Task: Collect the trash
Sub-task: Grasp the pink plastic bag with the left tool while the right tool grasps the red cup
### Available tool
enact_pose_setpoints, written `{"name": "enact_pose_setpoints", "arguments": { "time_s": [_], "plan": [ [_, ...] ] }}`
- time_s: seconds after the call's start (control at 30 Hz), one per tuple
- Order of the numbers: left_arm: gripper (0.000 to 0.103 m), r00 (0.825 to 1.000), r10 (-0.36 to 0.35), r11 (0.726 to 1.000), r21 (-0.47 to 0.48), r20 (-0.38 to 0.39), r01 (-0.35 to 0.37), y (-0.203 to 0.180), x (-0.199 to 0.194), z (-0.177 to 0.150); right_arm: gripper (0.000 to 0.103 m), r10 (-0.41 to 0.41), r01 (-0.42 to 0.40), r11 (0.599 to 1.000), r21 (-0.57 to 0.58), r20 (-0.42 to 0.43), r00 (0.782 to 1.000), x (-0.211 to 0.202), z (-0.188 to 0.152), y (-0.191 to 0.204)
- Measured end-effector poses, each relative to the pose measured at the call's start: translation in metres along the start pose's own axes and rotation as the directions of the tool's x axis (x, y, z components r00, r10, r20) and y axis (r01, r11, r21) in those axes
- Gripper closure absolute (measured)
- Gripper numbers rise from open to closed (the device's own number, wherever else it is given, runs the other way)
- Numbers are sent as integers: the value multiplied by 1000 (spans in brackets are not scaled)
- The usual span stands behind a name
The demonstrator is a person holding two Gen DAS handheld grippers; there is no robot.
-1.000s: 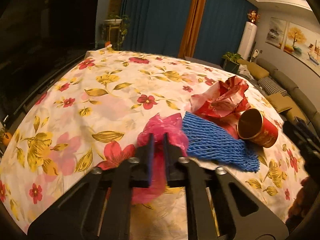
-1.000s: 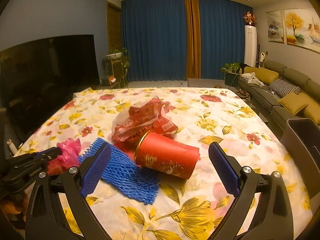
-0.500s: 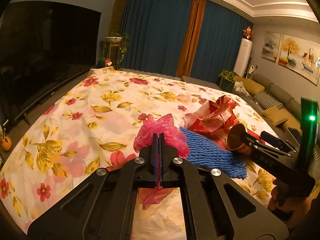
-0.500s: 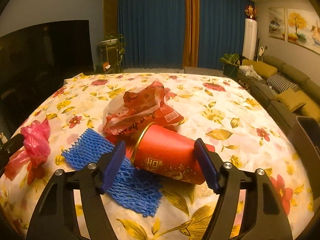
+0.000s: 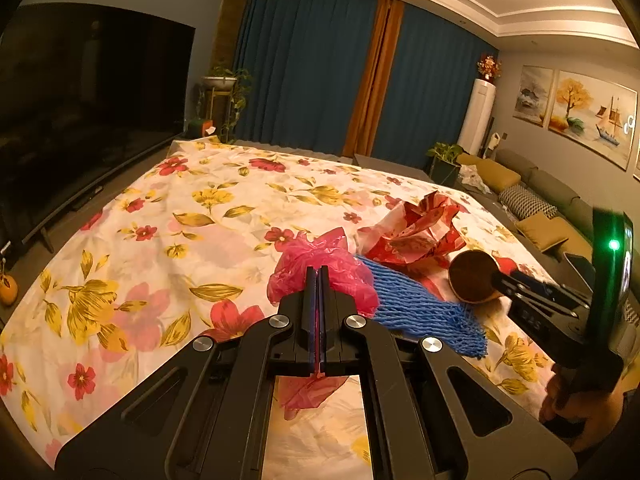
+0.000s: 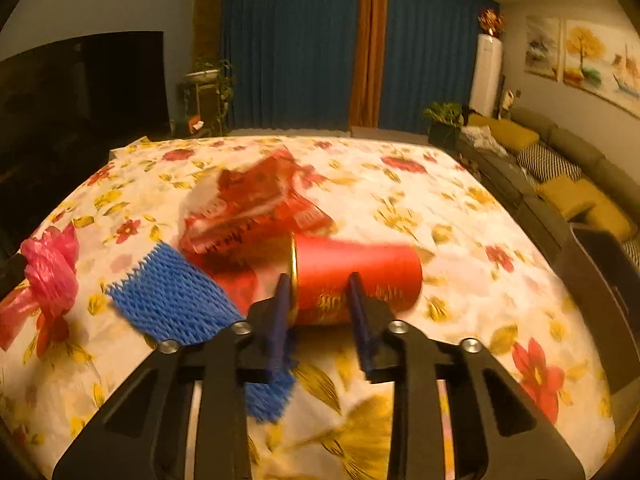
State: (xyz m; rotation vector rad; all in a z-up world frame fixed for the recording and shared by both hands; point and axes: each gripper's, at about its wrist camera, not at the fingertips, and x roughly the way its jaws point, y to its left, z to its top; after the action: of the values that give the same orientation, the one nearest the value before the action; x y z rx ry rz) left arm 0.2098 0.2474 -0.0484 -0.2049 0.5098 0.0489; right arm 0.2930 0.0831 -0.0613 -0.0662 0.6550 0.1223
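My left gripper [image 5: 318, 271] is shut on a crumpled pink plastic bag [image 5: 294, 268], held just above the floral cloth [image 5: 180, 220]; the bag [image 6: 50, 268] also shows at the left of the right wrist view. A blue foam net [image 6: 172, 300] lies flat beside it. A red paper cup [image 6: 360, 270] lies on its side, mouth to the left. My right gripper [image 6: 318, 280] is closing with the cup's rim end between its fingers; the pads do not visibly press. Behind the cup lies a crumpled red and white wrapper [image 6: 256, 200].
A dark bin [image 6: 600, 300] stands off the cloth's right edge, with a sofa [image 6: 560, 168] behind it. A large dark screen [image 5: 80, 100] runs along the left. A hand [image 5: 580, 412] holds the right gripper's handle at the lower right of the left wrist view.
The right gripper's jaws went from wide apart to narrow around the cup's rim end while it came down to the cup. The left gripper shut on the pink bag and lifted it slightly.
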Motion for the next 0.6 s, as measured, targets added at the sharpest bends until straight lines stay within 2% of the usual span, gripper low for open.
{"name": "enact_pose_setpoints", "arguments": {
  "time_s": [0.23,0.6],
  "plan": [
    [103,1000,-14,1000,4,13,14,-2,-4,-1,94,-1,0,997,77,16,1000,-14,-12,-33],
    [103,1000,-21,1000,5,22,21,-3,-7,-2,96,5,-13,986,163,48,999,-26,-18,-57]
  ]
}}
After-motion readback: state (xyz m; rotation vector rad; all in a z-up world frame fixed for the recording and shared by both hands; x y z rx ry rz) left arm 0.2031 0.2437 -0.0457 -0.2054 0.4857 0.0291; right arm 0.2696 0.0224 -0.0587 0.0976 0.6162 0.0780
